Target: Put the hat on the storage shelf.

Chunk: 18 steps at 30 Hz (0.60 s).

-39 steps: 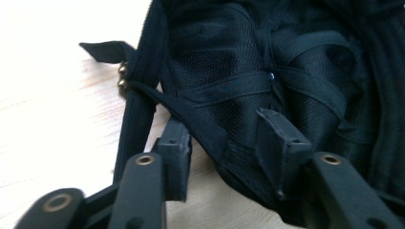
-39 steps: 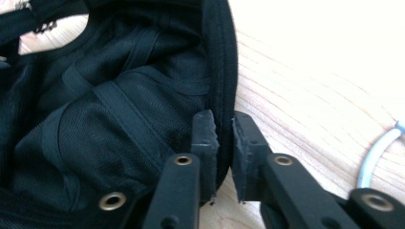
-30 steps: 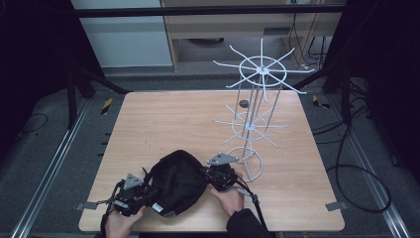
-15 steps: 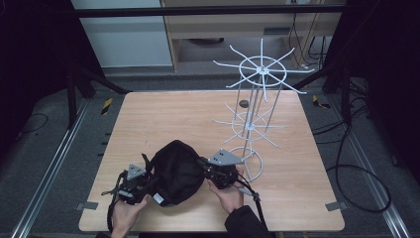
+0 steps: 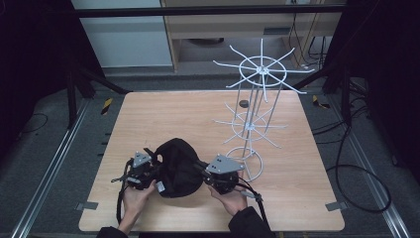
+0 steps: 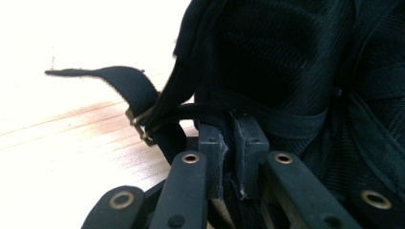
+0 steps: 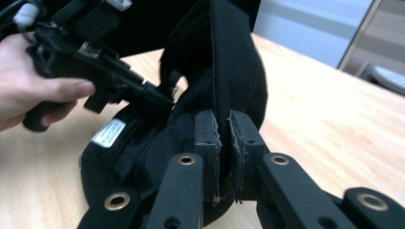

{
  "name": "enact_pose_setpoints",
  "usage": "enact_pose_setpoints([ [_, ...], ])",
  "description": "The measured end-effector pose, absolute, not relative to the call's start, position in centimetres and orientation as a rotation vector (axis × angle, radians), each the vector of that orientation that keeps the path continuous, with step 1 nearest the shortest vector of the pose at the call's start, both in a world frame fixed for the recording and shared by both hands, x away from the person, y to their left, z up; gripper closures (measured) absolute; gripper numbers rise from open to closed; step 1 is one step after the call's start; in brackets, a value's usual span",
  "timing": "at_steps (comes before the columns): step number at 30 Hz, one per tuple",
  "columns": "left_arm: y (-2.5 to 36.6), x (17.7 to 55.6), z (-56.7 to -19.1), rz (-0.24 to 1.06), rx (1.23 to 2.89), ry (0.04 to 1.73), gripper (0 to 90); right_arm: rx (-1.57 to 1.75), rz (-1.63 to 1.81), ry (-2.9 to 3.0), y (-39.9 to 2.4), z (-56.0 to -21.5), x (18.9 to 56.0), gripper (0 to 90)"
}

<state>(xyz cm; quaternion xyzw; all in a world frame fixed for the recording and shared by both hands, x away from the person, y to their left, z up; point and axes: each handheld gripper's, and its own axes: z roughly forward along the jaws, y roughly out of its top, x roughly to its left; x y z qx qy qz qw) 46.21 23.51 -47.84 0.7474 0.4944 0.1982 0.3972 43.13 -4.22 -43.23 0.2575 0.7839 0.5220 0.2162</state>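
A black cap (image 5: 176, 166) lies on the wooden table (image 5: 148, 114) between my two grippers. My left gripper (image 5: 157, 172) is at its left side. In the left gripper view its jaws (image 6: 229, 124) are shut on the cap's (image 6: 286, 57) rear band, next to the loose strap (image 6: 119, 81) and its metal buckle (image 6: 141, 126). My right gripper (image 5: 199, 168) is at the cap's right side. Its jaws (image 7: 222, 121) are shut on a raised fold of the cap (image 7: 229, 62). The right gripper view also has the left gripper (image 7: 157, 98) and its hand (image 7: 33, 90) farther off.
A white wire rack (image 5: 252, 124) with spoke arms stands right of the cap, its base ring (image 5: 247, 163) close to my right gripper. A small dark round object (image 5: 243, 103) lies at the table's far side. A white label (image 7: 109, 132) is sewn inside the cap.
My left gripper has moved away from the near edge and rightward, up against the cap. The cap has bunched up and shifted a little away from the near edge. The right gripper has hardly moved.
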Motion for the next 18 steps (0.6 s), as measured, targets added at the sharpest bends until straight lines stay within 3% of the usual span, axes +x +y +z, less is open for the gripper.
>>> enact_pose_setpoints([
  [6,23.8,45.7,-47.5,0.480,1.881,1.231,76.0,0.809,1.399,2.141,-5.2,-43.8,43.2,84.0],
  [13,24.7,43.1,-45.7,0.488,1.864,1.223,56.9,0.889,1.376,2.064,-5.9,-43.4,43.1,84.7],
  [18,25.7,42.1,-43.9,0.548,1.807,1.214,50.3,0.902,1.373,2.057,-6.0,-43.3,43.2,84.7],
])
